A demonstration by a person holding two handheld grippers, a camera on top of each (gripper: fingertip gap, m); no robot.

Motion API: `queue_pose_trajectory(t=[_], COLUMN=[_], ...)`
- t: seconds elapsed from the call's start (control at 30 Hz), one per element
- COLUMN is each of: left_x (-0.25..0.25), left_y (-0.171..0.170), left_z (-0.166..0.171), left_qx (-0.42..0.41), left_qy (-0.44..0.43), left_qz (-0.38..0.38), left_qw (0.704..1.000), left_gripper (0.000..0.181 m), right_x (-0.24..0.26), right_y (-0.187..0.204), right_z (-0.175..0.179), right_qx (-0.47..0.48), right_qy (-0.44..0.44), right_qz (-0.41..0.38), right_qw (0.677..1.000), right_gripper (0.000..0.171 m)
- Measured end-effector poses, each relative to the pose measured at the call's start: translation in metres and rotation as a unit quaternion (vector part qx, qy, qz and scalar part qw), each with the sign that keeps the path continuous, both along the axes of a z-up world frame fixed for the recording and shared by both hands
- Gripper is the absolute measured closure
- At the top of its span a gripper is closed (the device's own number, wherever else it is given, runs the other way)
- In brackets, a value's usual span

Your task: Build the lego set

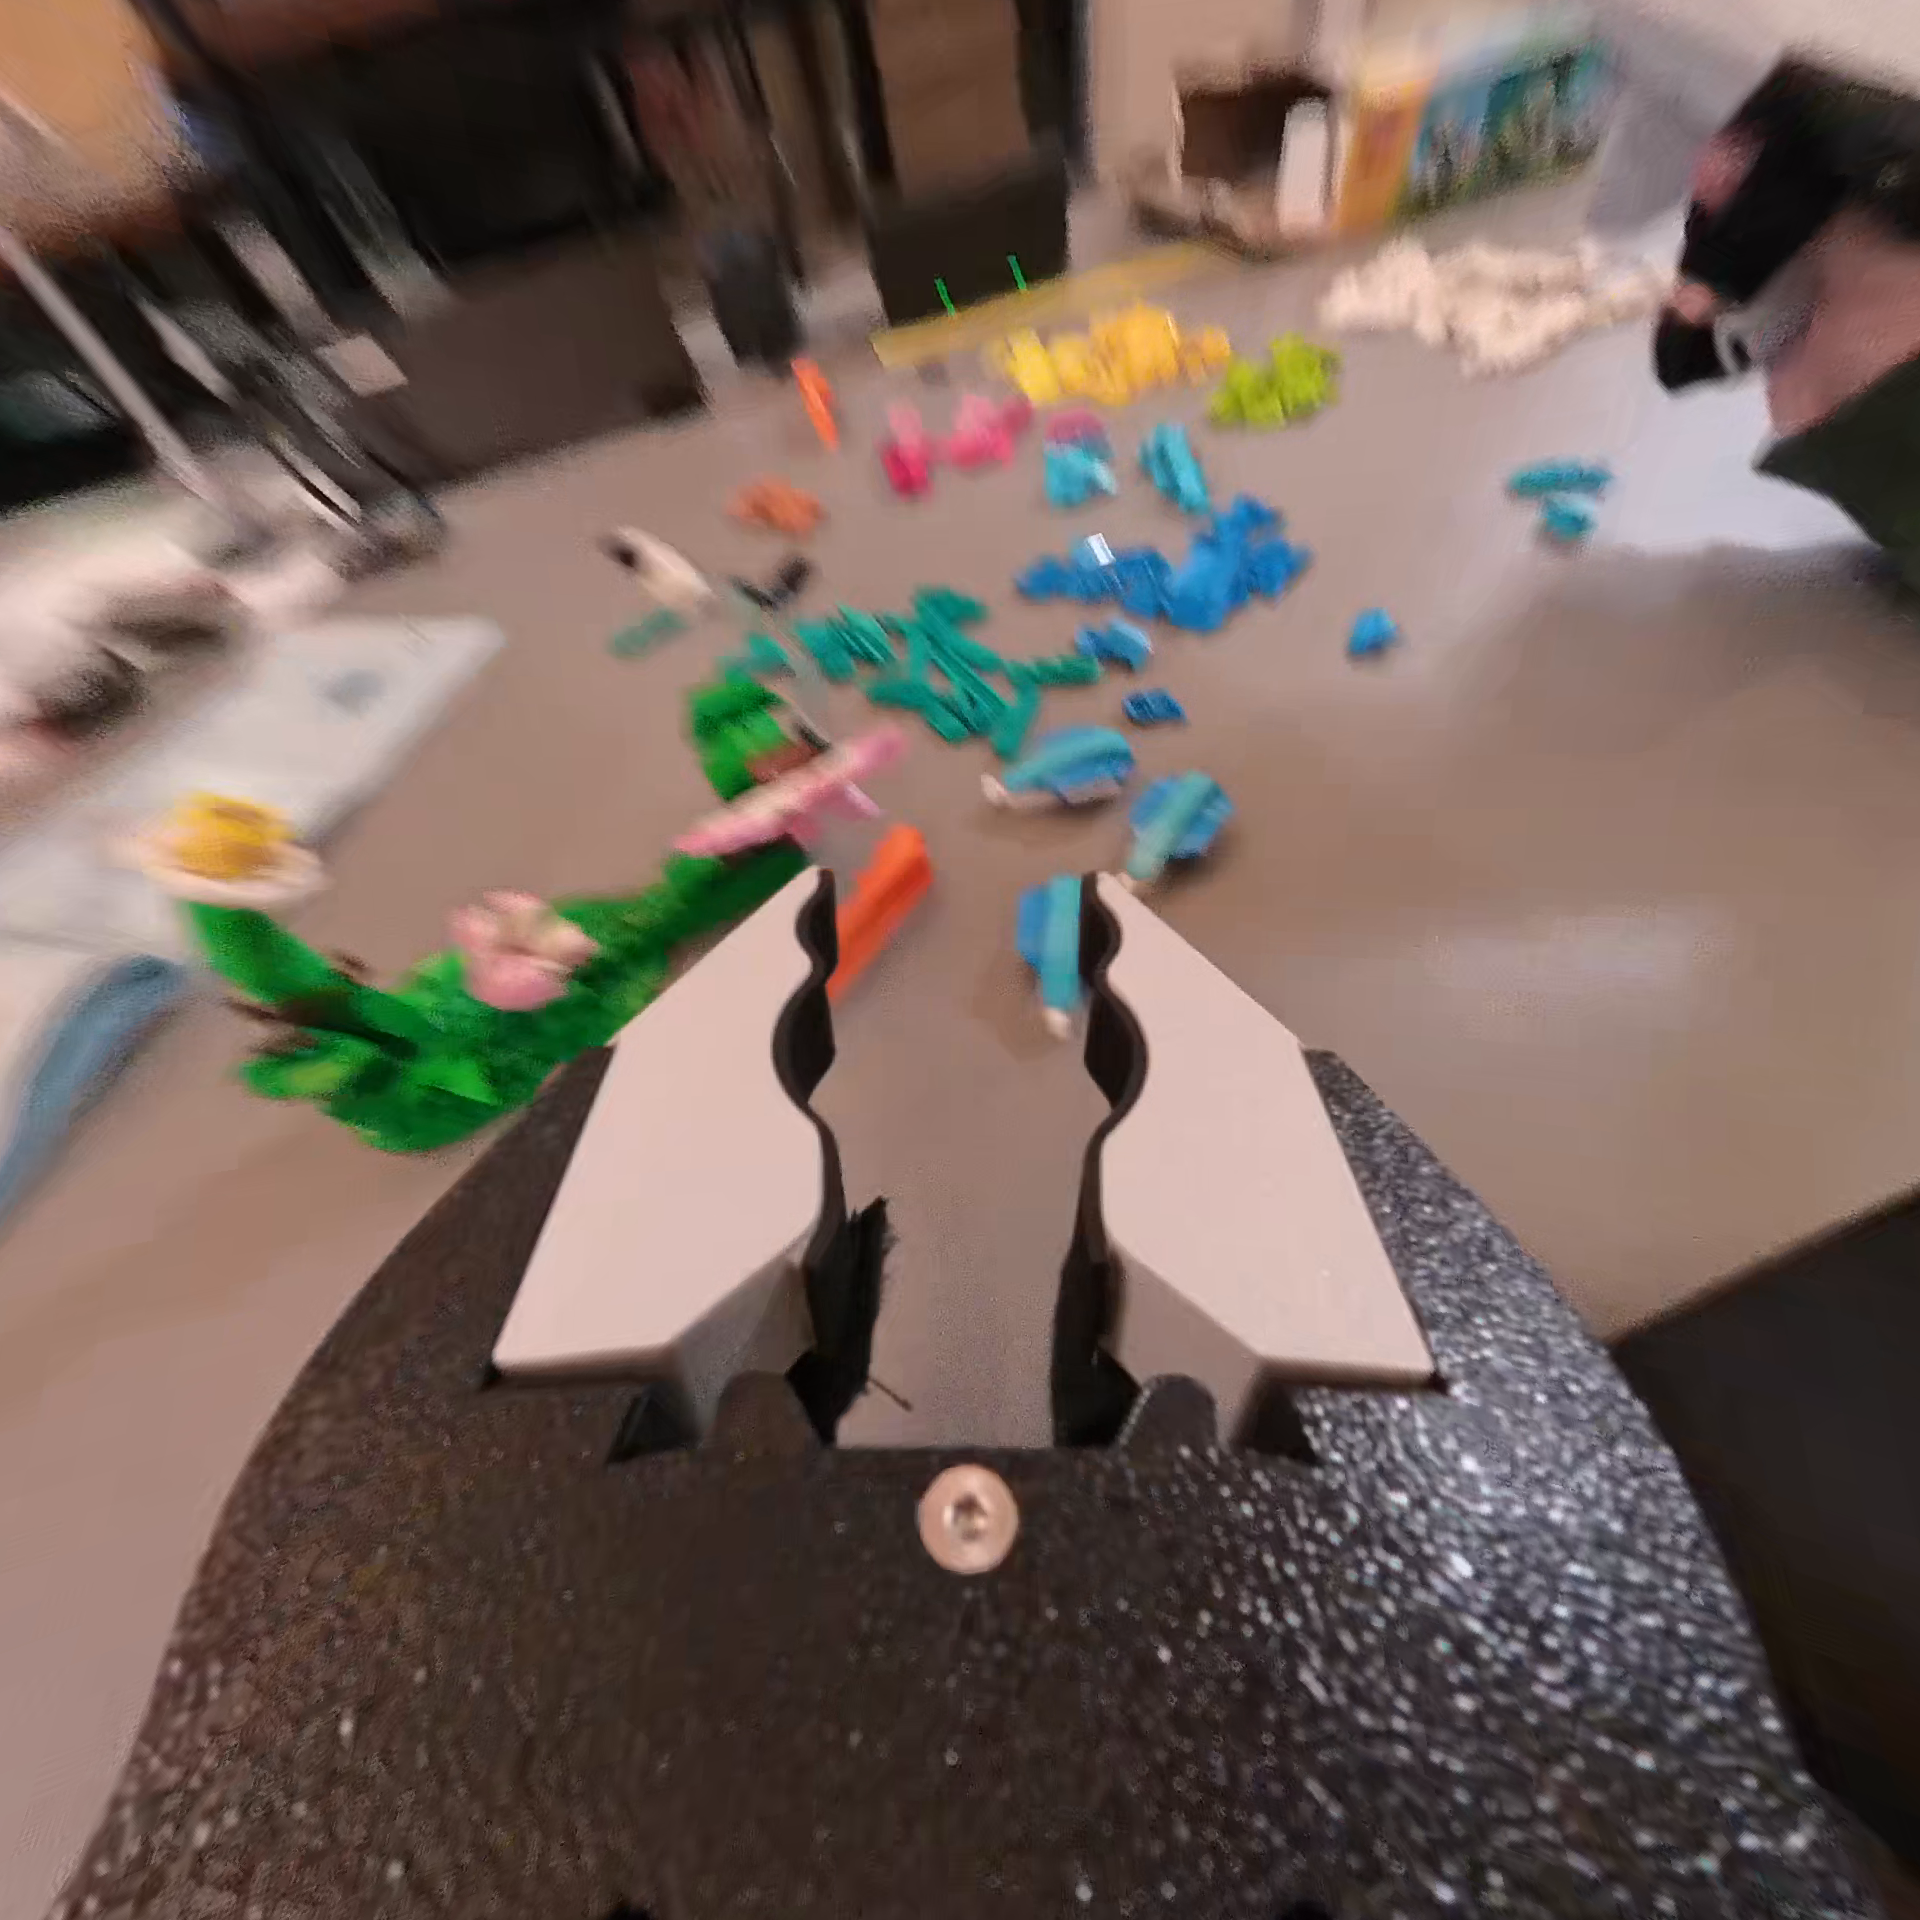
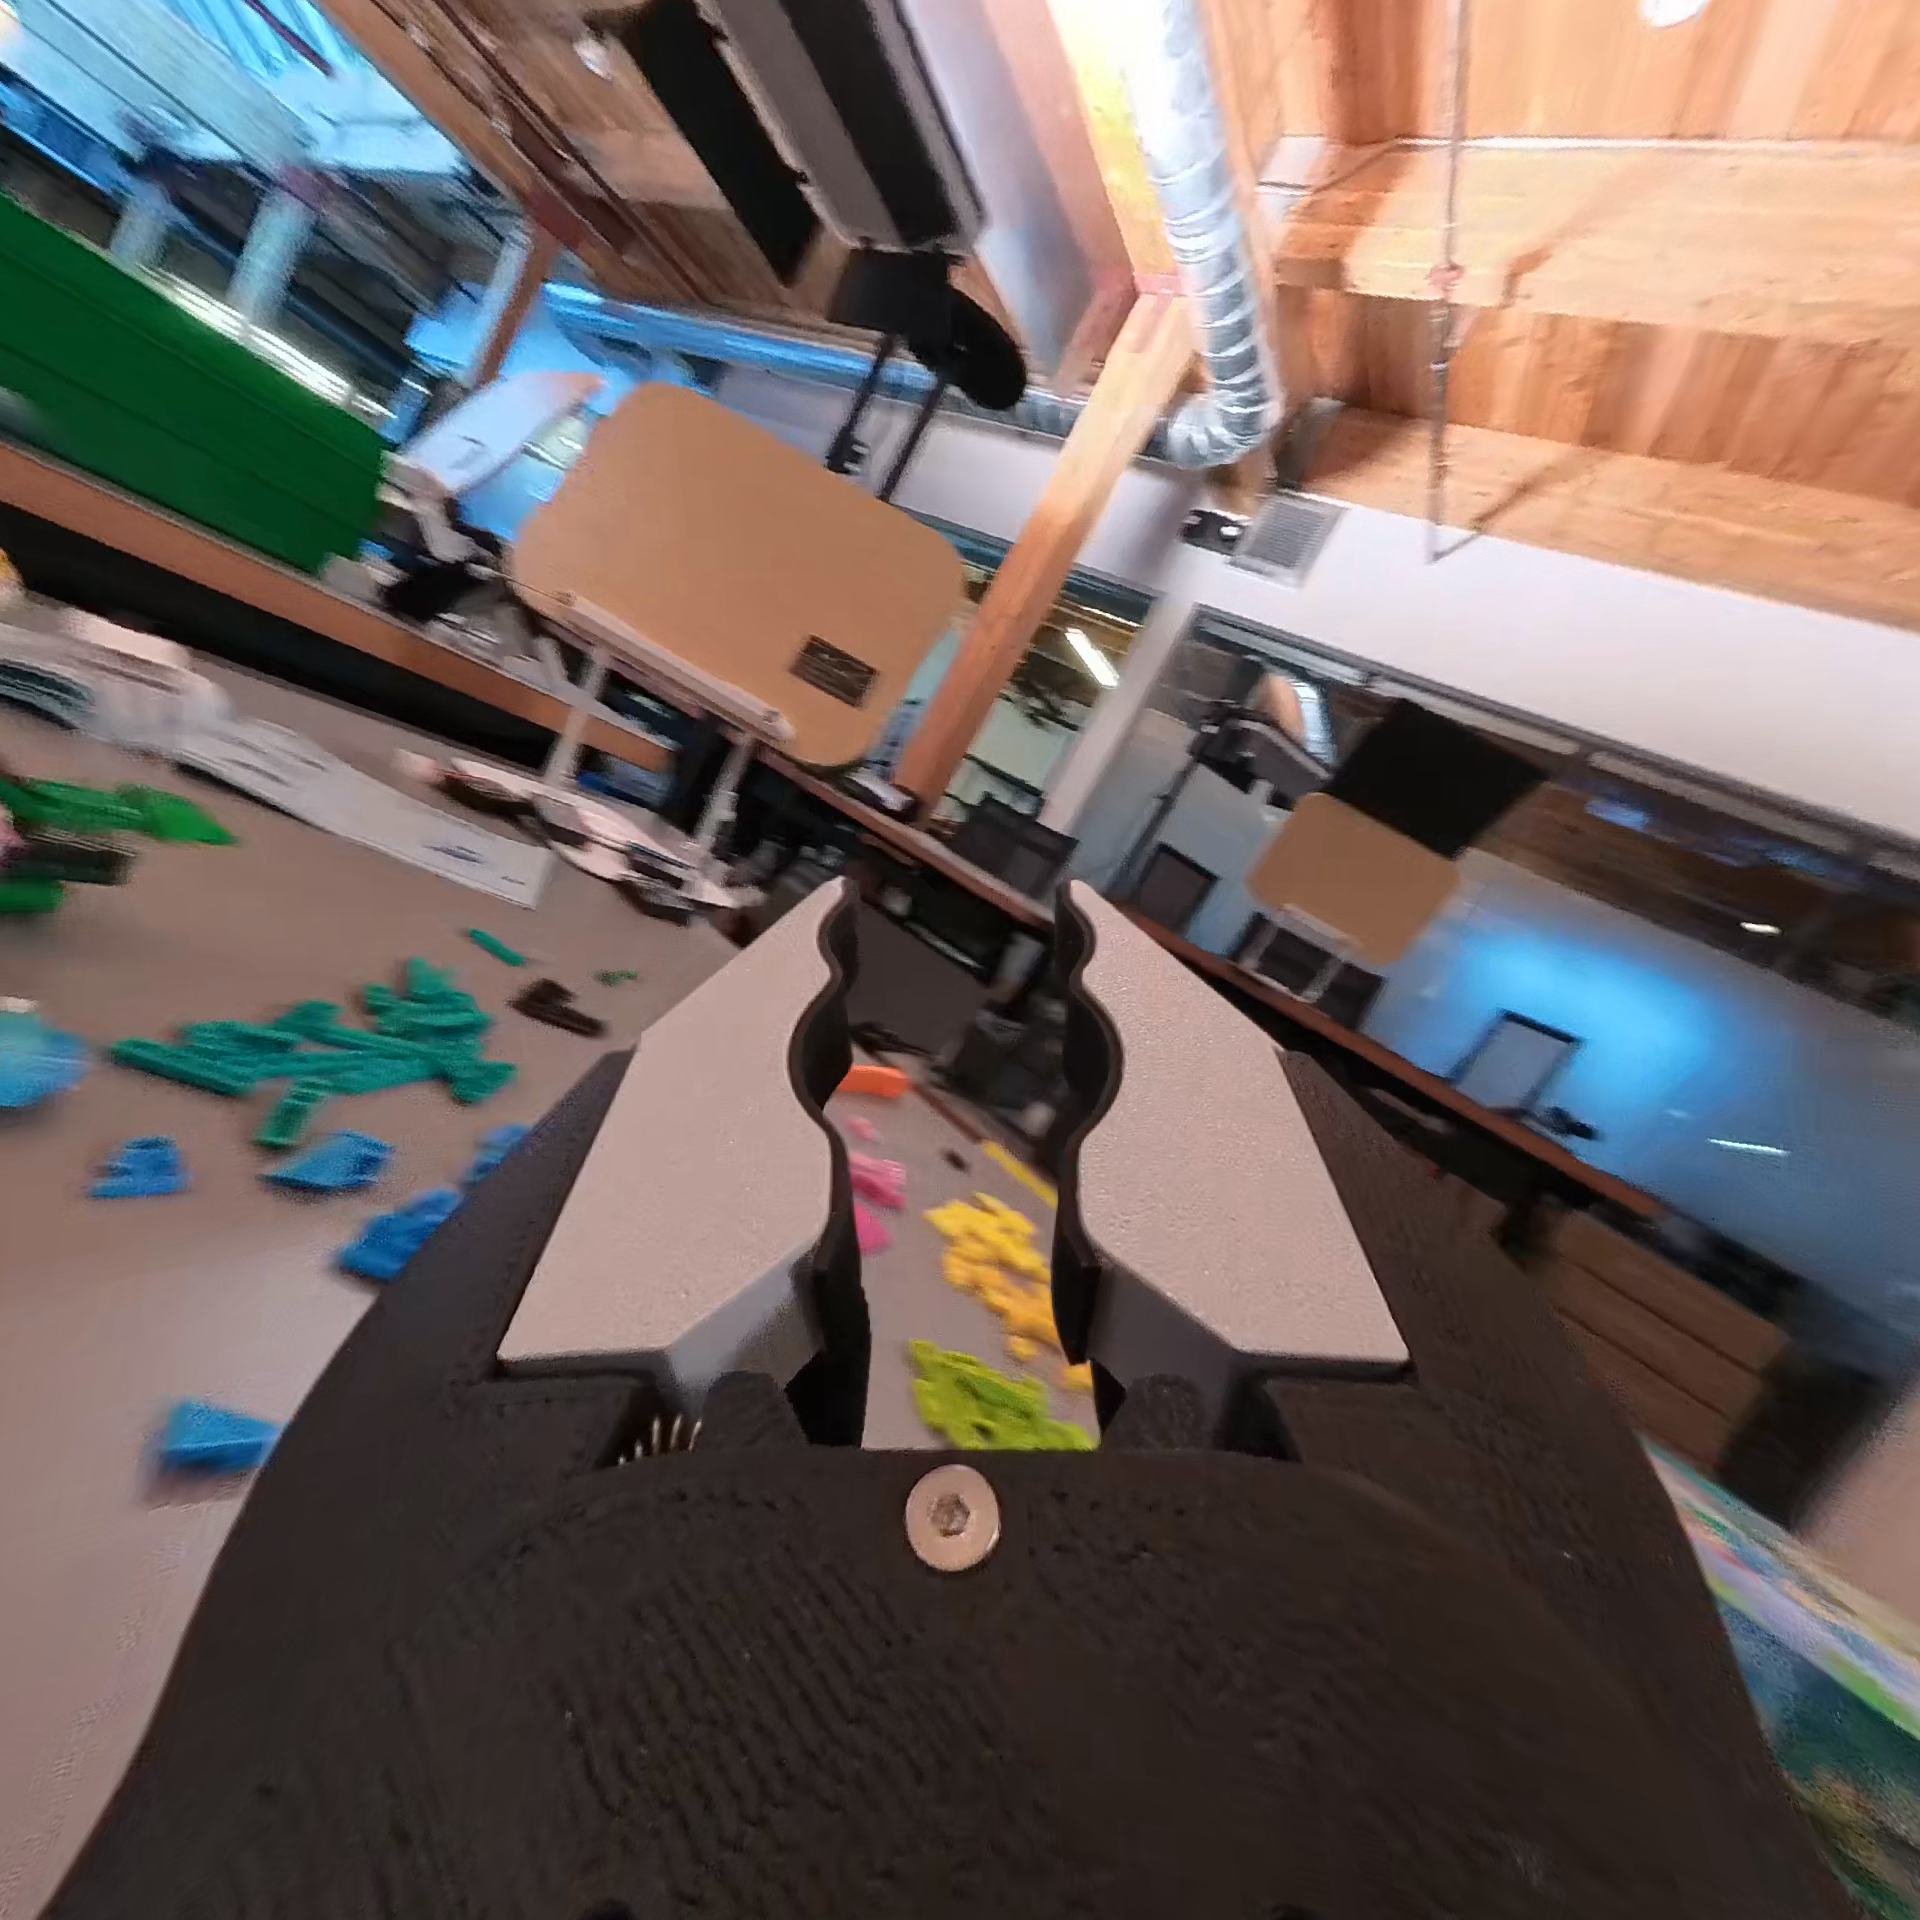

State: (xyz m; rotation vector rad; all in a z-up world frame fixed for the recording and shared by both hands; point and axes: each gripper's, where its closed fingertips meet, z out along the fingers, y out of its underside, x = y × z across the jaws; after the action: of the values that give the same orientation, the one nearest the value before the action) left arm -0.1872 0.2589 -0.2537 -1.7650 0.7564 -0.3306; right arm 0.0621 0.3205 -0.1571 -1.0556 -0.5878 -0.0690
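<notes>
The left gripper point(image 1: 958, 883) hovered above the grey tabletop point(image 1: 1455, 987) with its fingers point(image 1: 717, 1091) spread and nothing between them. The left wrist view was blurred, so small details could not be made out. Just beyond the left fingertip lay an orange brick point(image 1: 883, 914), and beside the right fingertip a blue leaf-shaped piece point(image 1: 1049, 945). To the left sat the partly built green plant model point(image 1: 436, 1029), carrying pink flowers point(image 1: 520, 945) and a yellow-centred flower point(image 1: 223, 847). Behind it an instruction booklet point(image 1: 312, 727) lay flat on the tabletop.

Farther out, loose bricks were sorted in colour groups: a teal pile point(image 1: 935, 665), a blue pile point(image 1: 1184, 582), pink pieces point(image 1: 956, 436), a yellow pile point(image 1: 1112, 353), a lime pile point(image 1: 1273, 379) and white pieces point(image 1: 1496, 296). The set's box point(image 1: 1475, 125) stood at the far edge.

The right gripper point(image 2: 954, 904) was tilted upward toward the room, its fingers point(image 2: 717, 1143) likewise spread and empty. Through the gap between them showed yellow bricks point(image 2: 992, 1262) and lime bricks point(image 2: 987, 1403) on the tabletop point(image 2: 260, 1299). Teal bricks point(image 2: 322, 1049) and blue bricks point(image 2: 395, 1236) lay to the left, well apart from the gripper.
</notes>
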Motion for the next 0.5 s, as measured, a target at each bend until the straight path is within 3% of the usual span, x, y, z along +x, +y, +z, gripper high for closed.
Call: queue_pose_trajectory(t=[0.03,0.13,0.27,0.5], left_x=[-0.010,-0.037,-0.014,-0.005], left_y=[0.003,0.010,0.013,0.015], left_z=[0.016,0.051,0.046,0.054], left_qx=[0.060,0.197,0.240,0.245], left_qy=[-0.011,-0.046,-0.044,-0.099], left_qz=[0.015,0.078,0.051,0.017], left_qw=[0.998,0.976,0.969,0.964], left_gripper=[0.139,0.138,0.126,0.135], right_x=[0.016,0.057,0.084,0.118], right_y=[0.004,0.017,0.034,0.046], right_z=[0.003,-0.003,-0.021,-0.022], right_qx=[0.008,-0.007,-0.038,-0.040], right_qy=[0.002,-0.014,-0.024,0.013], right_qz=[-0.029,-0.093,-0.137,-0.178], right_qw=[1.000,0.996,0.990,0.983], right_gripper=[0.132,0.137,0.144,0.151])
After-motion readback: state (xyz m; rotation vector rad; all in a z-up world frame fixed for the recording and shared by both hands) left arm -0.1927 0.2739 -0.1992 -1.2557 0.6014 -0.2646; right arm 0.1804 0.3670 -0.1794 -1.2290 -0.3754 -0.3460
